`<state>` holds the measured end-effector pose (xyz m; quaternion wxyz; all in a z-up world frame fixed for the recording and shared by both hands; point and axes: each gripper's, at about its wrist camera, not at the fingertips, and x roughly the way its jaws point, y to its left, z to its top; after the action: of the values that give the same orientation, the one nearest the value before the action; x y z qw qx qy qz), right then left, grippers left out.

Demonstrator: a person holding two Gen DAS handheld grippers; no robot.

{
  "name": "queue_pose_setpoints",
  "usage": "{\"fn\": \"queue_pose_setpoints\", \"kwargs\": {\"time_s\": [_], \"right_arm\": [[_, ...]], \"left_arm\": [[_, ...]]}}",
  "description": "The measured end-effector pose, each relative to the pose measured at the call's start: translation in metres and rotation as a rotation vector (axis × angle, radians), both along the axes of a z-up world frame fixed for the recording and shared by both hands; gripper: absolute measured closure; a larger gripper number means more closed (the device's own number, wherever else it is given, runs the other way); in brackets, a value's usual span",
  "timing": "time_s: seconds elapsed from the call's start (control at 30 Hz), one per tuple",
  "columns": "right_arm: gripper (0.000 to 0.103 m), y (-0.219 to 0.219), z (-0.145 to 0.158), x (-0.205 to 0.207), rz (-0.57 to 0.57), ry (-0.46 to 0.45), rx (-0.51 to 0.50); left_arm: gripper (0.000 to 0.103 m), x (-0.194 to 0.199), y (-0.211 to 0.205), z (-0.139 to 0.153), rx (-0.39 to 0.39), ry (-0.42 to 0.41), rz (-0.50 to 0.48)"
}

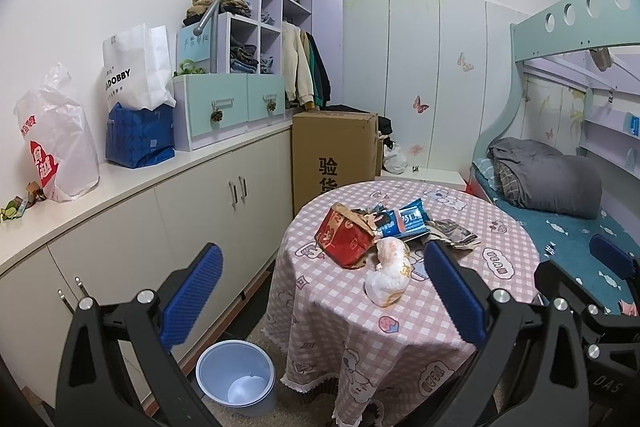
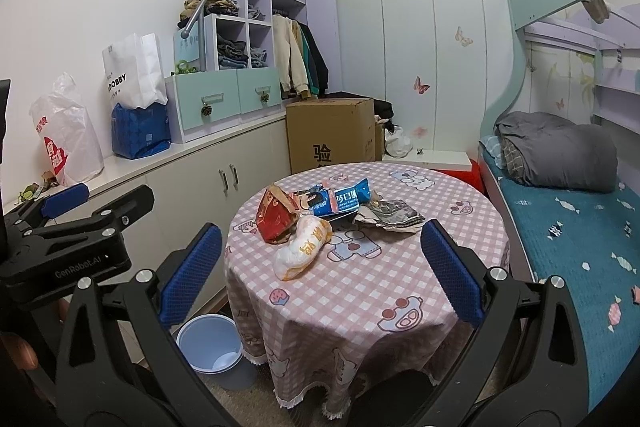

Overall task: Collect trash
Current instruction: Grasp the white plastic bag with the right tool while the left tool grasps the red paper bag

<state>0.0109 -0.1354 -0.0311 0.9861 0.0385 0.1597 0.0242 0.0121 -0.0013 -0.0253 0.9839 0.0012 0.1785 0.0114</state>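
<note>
The left gripper (image 1: 322,291) is held near the table (image 1: 400,339), jaws spread wide with nothing between them. The right gripper (image 2: 320,273) is likewise held back from the near edge of the table, jaws wide open and empty. In the right wrist view the left gripper appears at the left edge, well apart from the trash.

The trash lies in a cluster at the middle of the round table with the pink checked cloth:
- red paper bag (image 1: 345,235), at the left of the cluster;
- crumpled white wrapper (image 1: 389,273), nearest, touching the red paper bag;
- blue snack packet (image 1: 404,221), on the far side;
- crumpled newspaper (image 1: 454,235), at the right.

A light blue bin (image 1: 236,375) stands on the floor, just left of the table and in front of the low cabinet (image 1: 132,239). Its inside shows no contents. A bed (image 1: 576,239) lies to the right of the table.
</note>
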Motion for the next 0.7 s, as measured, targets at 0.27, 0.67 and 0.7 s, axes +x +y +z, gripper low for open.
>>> {"fn": "queue_pose_setpoints", "kwargs": {"time_s": [0.27,0.67,0.7], "right_arm": [[0.006,-0.005,-0.008,0.01,0.004,0.036,0.028],[0.006,-0.016,-0.056,0.072,-0.006,0.181,0.074],[0.006,-0.016,-0.061,0.081,0.005,0.2,0.085]], "left_arm": [[0.004,0.011,0.008,-0.007,-0.029,0.042,0.022],[0.004,0.083,0.028,-0.074,-0.156,0.324,-0.039],[0.004,0.094,0.029,-0.083,-0.172,0.354,-0.058]]}}
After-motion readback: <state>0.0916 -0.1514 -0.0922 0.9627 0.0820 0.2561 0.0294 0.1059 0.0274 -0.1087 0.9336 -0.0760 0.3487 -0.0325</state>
